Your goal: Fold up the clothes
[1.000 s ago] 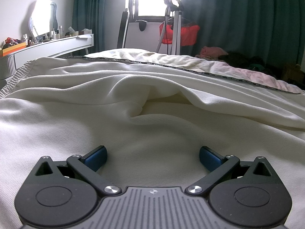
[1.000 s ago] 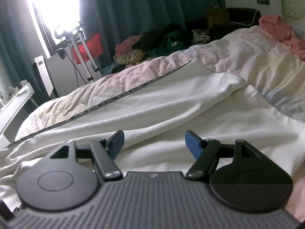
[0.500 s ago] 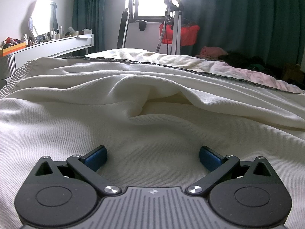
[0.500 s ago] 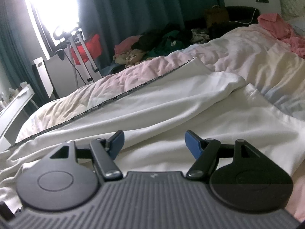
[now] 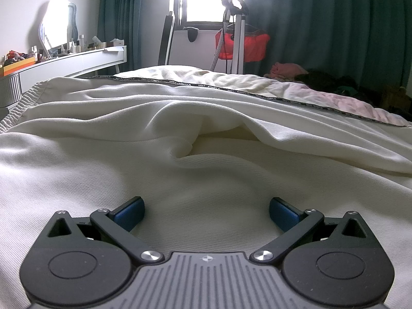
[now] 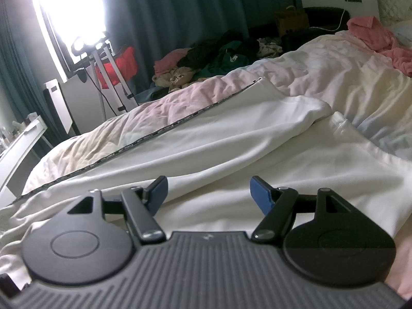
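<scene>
A cream-white garment [image 5: 206,159] lies spread over the bed, folded lengthwise with a raised crease across the middle. It has a ribbed elastic band at the far left [image 5: 23,103] and a dark printed stripe along its far edge [image 5: 195,84]. My left gripper [image 5: 206,213] is open and empty, low over the near cloth. The same garment [image 6: 231,139] shows in the right wrist view, with its stripe [image 6: 159,131] running diagonally. My right gripper [image 6: 208,193] is open and empty just above the garment's near layer.
The bed has a pale pink-cream duvet [image 6: 322,72] with a pink cloth [image 6: 373,31] at its far right. A clothes pile [image 6: 219,59] lies beyond the bed. A white dresser [image 5: 72,61] stands at left, a steamer stand [image 5: 237,33] by the window.
The left gripper has not moved. The right gripper's view has shifted slightly, tilting a little; the garment lies as before.
</scene>
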A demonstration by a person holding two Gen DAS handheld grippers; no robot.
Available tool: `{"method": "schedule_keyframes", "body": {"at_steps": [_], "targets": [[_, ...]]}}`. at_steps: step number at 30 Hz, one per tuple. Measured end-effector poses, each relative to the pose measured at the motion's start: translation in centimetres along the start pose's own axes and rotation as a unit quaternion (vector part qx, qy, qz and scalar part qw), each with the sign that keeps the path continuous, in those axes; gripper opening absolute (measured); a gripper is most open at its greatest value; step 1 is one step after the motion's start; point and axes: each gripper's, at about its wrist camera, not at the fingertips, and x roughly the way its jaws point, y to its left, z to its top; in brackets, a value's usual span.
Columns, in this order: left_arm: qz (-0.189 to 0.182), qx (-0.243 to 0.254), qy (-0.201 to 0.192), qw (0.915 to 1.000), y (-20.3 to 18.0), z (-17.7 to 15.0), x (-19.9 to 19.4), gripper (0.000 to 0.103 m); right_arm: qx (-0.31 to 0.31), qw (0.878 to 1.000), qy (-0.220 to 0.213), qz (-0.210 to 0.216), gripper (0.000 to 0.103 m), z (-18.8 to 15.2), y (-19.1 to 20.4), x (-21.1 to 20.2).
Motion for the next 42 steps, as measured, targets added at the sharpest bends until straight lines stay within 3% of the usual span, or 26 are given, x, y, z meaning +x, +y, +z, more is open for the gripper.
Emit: {"method": "schedule_keyframes", "body": {"at_steps": [19, 27, 32, 37, 40, 42], "targets": [[0.000, 0.000, 0.000, 1.0000, 0.0, 0.0, 0.0, 0.103, 0.012, 1.000, -0.002, -0.015, 0.072, 0.3, -1.0, -0.6], [-0.001, -0.001, -0.001, 1.0000, 0.1, 0.0, 0.0, 0.103, 0.089, 0.996, -0.004, -0.031, 0.072, 0.7, -4.9, -2.7], [-0.003, -0.004, -0.003, 1.0000, 0.2, -0.1, 0.1, 0.103, 0.194, 0.981, 0.001, -0.032, 0.072, -0.5, -8.9, -3.8], [-0.002, -0.001, -0.004, 1.0000, 0.1, -0.1, 0.2, 0.103, 0.305, 0.951, 0.003, -0.047, 0.074, -1.9, -13.5, -4.4], [-0.028, 0.006, 0.020, 0.9994, 0.8, 0.5, -0.1, 0.103, 0.365, 0.929, 0.001, -0.060, 0.075, -2.7, -15.9, -4.6], [-0.053, 0.002, 0.039, 0.9978, 1.9, 1.3, -0.3, 0.103, 0.382, 0.922, 0.000, -0.066, 0.074, -2.8, -17.0, -4.5]]}}
